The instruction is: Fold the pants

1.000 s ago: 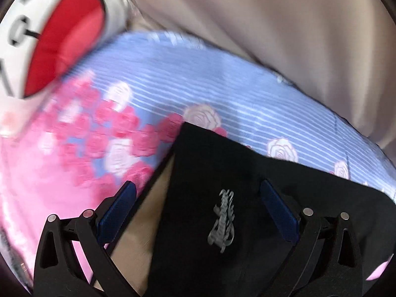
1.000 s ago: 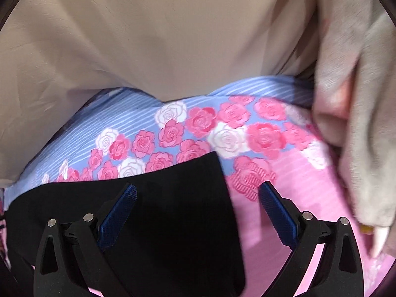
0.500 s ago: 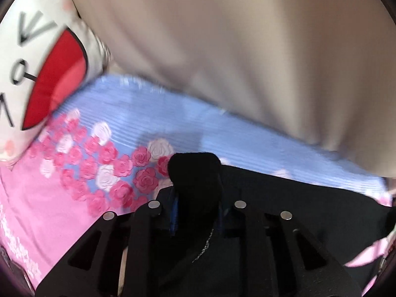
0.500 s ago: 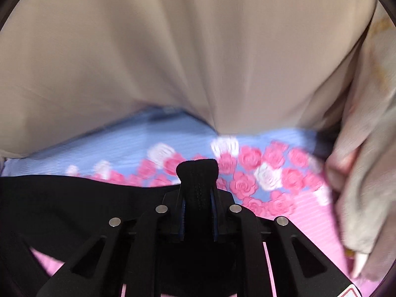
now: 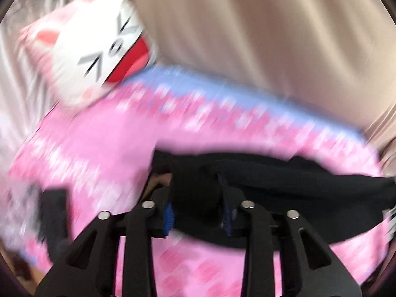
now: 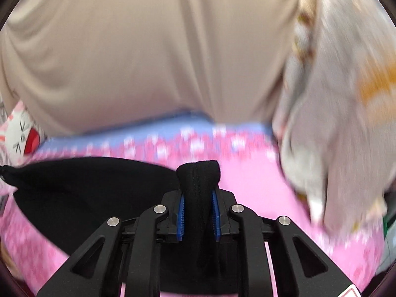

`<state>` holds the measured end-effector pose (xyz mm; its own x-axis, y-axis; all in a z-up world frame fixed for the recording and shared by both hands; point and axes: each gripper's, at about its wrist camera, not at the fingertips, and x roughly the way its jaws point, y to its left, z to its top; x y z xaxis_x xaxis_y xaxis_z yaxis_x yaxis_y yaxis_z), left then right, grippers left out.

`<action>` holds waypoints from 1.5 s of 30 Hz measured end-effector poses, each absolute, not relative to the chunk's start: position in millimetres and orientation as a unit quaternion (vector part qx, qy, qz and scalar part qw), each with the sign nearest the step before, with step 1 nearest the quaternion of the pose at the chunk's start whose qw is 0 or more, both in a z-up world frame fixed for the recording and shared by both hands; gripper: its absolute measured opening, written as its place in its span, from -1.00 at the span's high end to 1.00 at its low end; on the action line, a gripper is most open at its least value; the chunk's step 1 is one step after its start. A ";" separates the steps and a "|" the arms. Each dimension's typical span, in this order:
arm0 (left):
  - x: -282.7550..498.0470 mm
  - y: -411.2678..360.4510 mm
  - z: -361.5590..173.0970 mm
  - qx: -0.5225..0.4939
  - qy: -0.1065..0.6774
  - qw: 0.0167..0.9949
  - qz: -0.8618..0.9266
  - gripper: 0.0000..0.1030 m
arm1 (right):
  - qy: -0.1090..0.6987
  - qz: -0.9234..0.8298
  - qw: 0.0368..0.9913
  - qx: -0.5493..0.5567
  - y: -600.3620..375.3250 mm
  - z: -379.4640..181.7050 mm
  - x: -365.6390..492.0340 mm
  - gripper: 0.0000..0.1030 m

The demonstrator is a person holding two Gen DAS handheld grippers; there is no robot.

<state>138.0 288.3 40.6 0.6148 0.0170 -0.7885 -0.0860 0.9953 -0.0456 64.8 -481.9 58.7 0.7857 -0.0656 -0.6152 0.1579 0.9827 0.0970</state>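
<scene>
The black pants (image 6: 81,193) hung slung between the 2 grippers above the pink rose-print bedspread (image 5: 104,148), clear of it in the middle and running roughly parallel to the blue-striped far edge by the beige curtain (image 6: 148,57). The right gripper (image 6: 198,219) was clamped on a bunched tuft of the fabric, its blue pads pressing both sides, having eased a touch wider. The left gripper (image 5: 198,219) likewise pinched a thick wad of the pants, its jaws having also widened somewhat while the cloth stayed between them (motion blur hid how firmly). A cat-face cushion (image 5: 104,52) sat at the far left corner of the bed, and a grey patterned blanket (image 6: 346,113) hung along the right edge.

The fabric looked soft, light and limp, sagging between the grips. It would likely drape rather than hold a crease, so the seamed corners seemed the surest holds.
</scene>
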 end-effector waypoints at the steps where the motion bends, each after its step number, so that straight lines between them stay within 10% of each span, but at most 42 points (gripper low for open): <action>1: 133.8 285.7 19.5 -0.010 0.459 0.887 0.060 -0.01 | 0.337 -0.063 0.937 0.068 -480.6 46.6 59.3 0.57; 4: 117.6 291.9 -19.3 0.035 0.484 0.865 0.126 -0.83 | 0.382 -0.065 0.920 0.066 -480.5 8.8 39.9 0.35; 9: 74.4 310.8 -5.3 -0.079 0.448 0.884 0.109 -0.90 | 0.370 -0.108 0.919 0.075 -479.9 9.2 -5.1 -0.29; 20: 115.0 338.6 -45.2 -0.355 0.470 0.808 0.020 -0.89 | 0.288 -0.114 0.936 0.168 -455.3 28.5 -58.0 -0.52; 21: 124.1 340.2 -49.5 -0.358 0.471 0.806 0.018 -0.79 | 0.295 -0.109 0.935 0.162 -448.6 26.2 -53.3 -0.52; 24: 146.0 343.7 -42.5 -0.316 0.483 0.816 0.043 0.83 | 0.315 -0.096 0.932 0.150 -426.5 22.4 -39.0 -0.52; 27: 136.2 347.1 5.4 -0.298 0.409 0.863 0.000 0.87 | 0.313 -0.091 0.935 0.137 -409.8 28.1 -32.0 -0.52; 29: 126.4 344.7 25.8 -0.265 0.365 0.893 0.002 0.75 | 0.299 -0.091 0.941 0.132 -400.9 33.0 -32.5 -0.66; 32: 136.9 342.9 -5.2 -0.185 0.409 0.890 0.086 -0.31 | 0.298 -0.085 0.940 0.141 -396.1 25.2 -28.1 -0.67; 39: 89.5 359.8 -28.4 -0.253 0.412 0.861 0.156 -0.42 | 0.351 -0.149 0.913 0.145 -420.2 11.4 -22.5 -0.67; 45: 75.1 298.8 27.7 -0.144 0.331 0.911 0.198 -0.90 | 0.360 -0.203 0.893 0.176 -475.1 17.7 -5.6 -0.67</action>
<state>75.1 298.8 27.7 0.7025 0.2660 -0.6601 -0.4564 0.8801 -0.1311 -5.6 -475.1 17.7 0.6579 -0.2361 -0.7151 0.4892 0.8559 0.1674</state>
